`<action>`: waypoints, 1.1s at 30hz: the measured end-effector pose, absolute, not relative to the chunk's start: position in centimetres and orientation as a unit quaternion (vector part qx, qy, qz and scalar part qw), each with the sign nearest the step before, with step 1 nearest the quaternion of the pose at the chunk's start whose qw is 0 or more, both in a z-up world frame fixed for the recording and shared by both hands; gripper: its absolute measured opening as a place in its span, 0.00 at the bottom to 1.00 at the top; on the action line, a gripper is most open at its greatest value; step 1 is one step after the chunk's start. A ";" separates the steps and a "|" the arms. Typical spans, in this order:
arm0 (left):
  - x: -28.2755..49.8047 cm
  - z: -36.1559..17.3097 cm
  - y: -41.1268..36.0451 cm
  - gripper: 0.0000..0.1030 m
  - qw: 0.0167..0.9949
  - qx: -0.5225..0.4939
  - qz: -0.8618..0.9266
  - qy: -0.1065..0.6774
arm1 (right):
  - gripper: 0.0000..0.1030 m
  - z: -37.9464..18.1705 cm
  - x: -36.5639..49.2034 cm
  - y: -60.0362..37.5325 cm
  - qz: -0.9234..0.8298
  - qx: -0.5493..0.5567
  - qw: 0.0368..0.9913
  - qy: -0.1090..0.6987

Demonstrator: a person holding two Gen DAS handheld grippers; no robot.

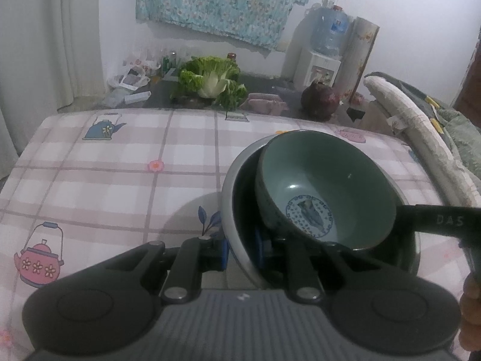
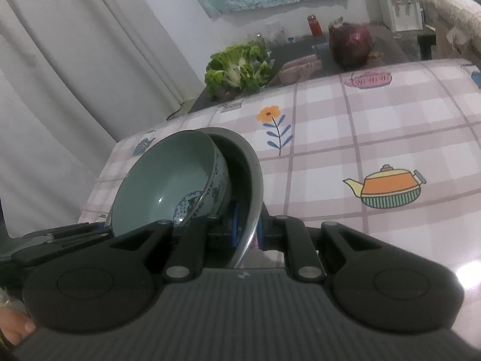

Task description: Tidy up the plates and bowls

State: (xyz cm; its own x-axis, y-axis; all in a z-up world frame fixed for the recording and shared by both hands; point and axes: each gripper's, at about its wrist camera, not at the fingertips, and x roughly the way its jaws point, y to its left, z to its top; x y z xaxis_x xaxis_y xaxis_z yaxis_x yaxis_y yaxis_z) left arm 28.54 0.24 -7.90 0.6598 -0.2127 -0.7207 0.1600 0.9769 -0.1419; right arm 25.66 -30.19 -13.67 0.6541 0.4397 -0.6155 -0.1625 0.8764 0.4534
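A green ceramic bowl with a blue pattern at its bottom rests tilted inside a larger metal bowl. My left gripper is shut on the metal bowl's near rim, its blue pads on both sides of the wall. My right gripper is shut on the opposite rim of the same metal bowl, with the green bowl to its left. Both bowls are held just above the checked tablecloth. The right gripper's black body shows at the right edge of the left wrist view.
Behind the table a dark counter holds a leafy cabbage, a dark red round vegetable, pink items, bottles and a plastic bag. A water dispenser stands at the back right. A padded chair back is at the right.
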 end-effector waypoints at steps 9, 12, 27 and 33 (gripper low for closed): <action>26.5 -5.2 0.4 0.16 0.919 -0.033 -0.108 0.376 | 0.12 -11.1 23.5 -30.3 0.170 0.182 0.899 0.361; 25.4 -4.1 0.4 0.16 0.922 -0.034 -0.111 0.369 | 0.12 -10.1 22.3 -30.4 0.169 0.184 0.901 0.355; 15.6 -0.1 0.9 0.13 0.927 -0.034 -0.128 0.351 | 0.13 -7.6 10.9 -30.5 0.166 0.213 0.893 0.361; 12.2 -1.8 0.8 0.13 0.919 -0.033 -0.132 0.370 | 0.14 -9.4 6.3 -30.4 0.158 0.213 0.886 0.381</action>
State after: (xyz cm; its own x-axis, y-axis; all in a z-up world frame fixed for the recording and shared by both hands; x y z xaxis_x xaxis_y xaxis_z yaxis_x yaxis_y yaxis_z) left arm 12.20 0.80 -1.85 0.6919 -0.2676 -0.6705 0.2187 0.9628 -0.1586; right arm 6.28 -30.43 -9.44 0.6594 0.4422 -0.6080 -0.1178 0.8595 0.4973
